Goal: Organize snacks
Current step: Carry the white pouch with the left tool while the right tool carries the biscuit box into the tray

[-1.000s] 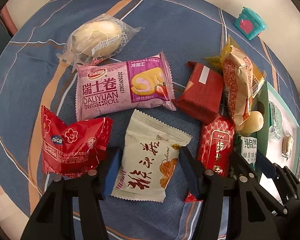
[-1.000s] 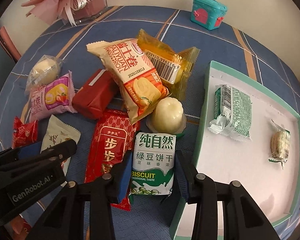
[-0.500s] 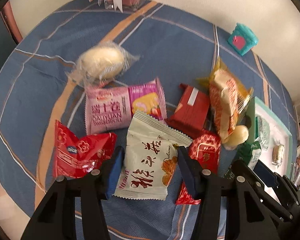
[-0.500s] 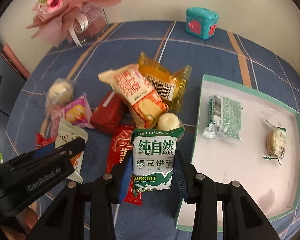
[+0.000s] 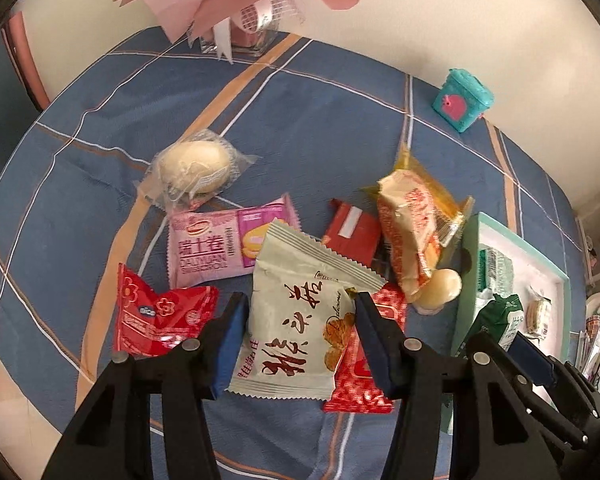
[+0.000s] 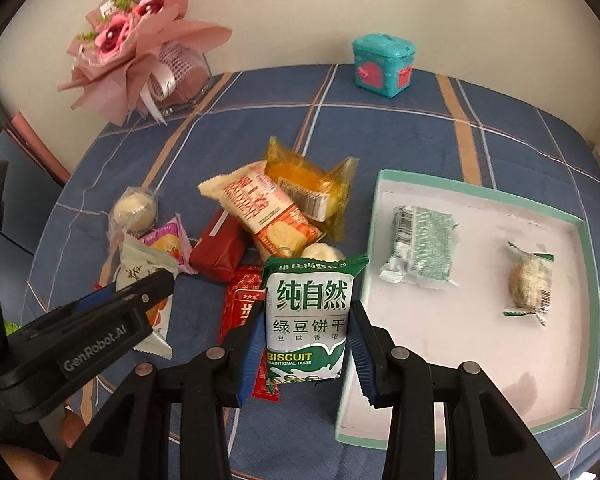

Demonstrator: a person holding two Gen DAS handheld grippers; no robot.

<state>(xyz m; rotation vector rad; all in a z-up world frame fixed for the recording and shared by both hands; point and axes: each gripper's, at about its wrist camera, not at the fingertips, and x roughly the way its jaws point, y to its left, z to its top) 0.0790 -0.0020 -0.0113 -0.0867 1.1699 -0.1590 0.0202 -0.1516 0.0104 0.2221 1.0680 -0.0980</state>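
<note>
My left gripper point(image 5: 298, 340) is shut on a cream snack packet point(image 5: 300, 316) with red characters, held above the blue checked cloth. My right gripper point(image 6: 306, 340) is shut on a green-and-white biscuit packet point(image 6: 310, 312), lifted clear of the pile. The left gripper with its cream packet shows at the left of the right wrist view. Loose snacks lie on the cloth: a pink Swiss roll pack point(image 5: 216, 248), a red "nice" pouch point(image 5: 156, 316), a wrapped pale bun point(image 5: 194, 166), a red box point(image 6: 216, 252), an orange-cream roll pack point(image 6: 260, 210). A white tray point(image 6: 556, 364) with a green rim lies at right.
The tray holds a green wrapped packet point(image 6: 422, 246) and a small wrapped cake point(image 6: 528, 280). A pink paper bouquet point(image 6: 140, 48) stands at the back left and a teal toy box point(image 6: 382, 66) at the back. A red patterned sachet point(image 6: 242, 300) lies under the lifted biscuit packet.
Both grippers have risen with their packets, so the cloth and the pile look smaller and farther away. The biscuit packet has come off the pile; the cream packet has left the cloth.
</note>
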